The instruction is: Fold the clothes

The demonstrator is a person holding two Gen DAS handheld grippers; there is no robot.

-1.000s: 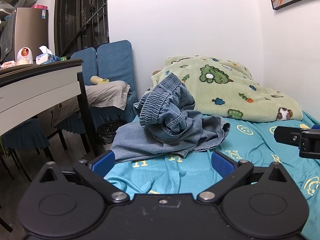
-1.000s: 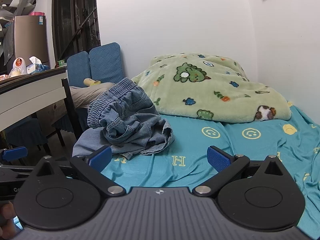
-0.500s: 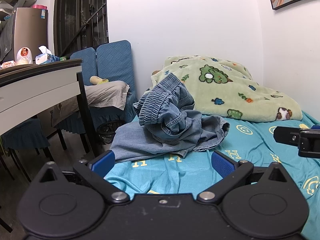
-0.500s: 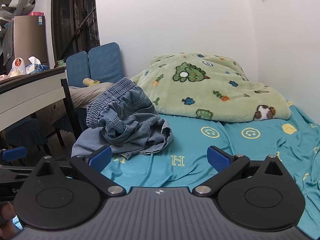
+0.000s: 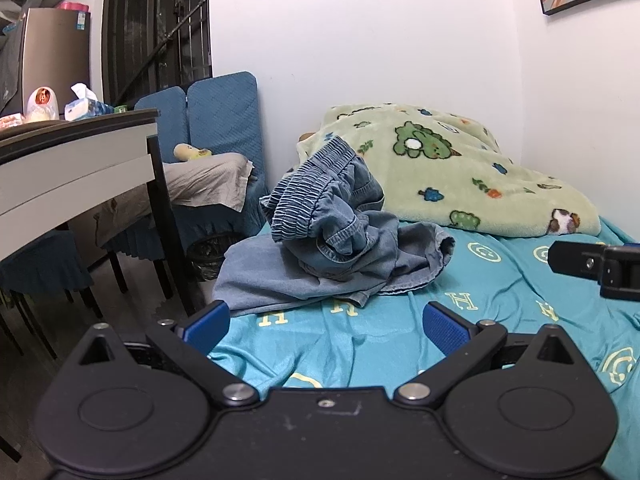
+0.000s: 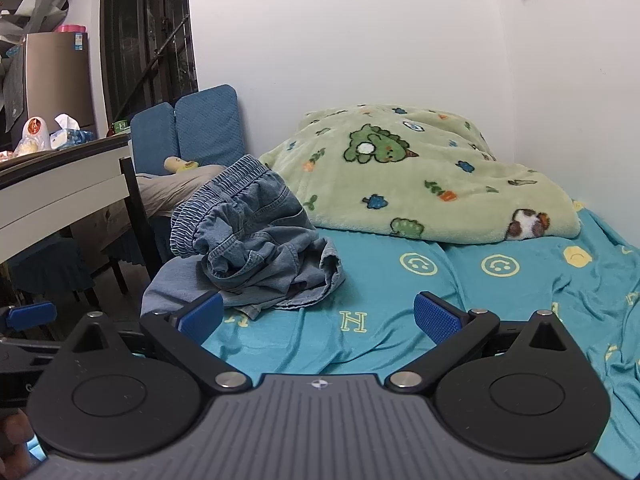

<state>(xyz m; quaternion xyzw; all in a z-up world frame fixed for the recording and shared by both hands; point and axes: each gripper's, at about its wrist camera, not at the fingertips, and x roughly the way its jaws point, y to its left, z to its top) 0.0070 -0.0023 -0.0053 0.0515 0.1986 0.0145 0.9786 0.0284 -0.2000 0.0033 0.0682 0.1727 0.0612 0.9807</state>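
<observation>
On the bed: a crumpled pair of faded blue denim trousers [image 5: 336,240] lies in a heap on the teal bed sheet printed with yellow smileys and letters [image 5: 500,304], near the bed's left edge, just in front of the pale green fleece blanket with dinosaur prints [image 5: 440,172]
How the trousers lie: bunched, not folded; the ribbed elastic waistband [image 5: 308,192] stands up at the top of the heap, and a flatter leg panel [image 5: 260,280] spreads toward the bed's edge
Left gripper [image 5: 326,322]: jaws wide, holding nothing, low over the sheet just short of the heap
Right gripper [image 6: 318,318]: jaws wide, holding nothing, beside the left one; the heap sits ahead and to its left
Handling, as a judgement: the denim looks soft and limp but fairly weighty for cloth, not slippery, not fragile; it should drape and sag when lifted, and layers may drag along together
Where to take hold, as a judgement: the waistband is the thickest, clearest edge, so a pinch at each end of it would let the legs hang free; a hem shows at the right side of the heap [image 5: 444,248]
Containers: a dark waste bin [image 5: 208,256] stands on the floor by the bed, its contents hidden; a tissue pack [image 5: 82,106] on the grey-edged surface [image 5: 80,160] at left has a tissue sticking up
</observation>
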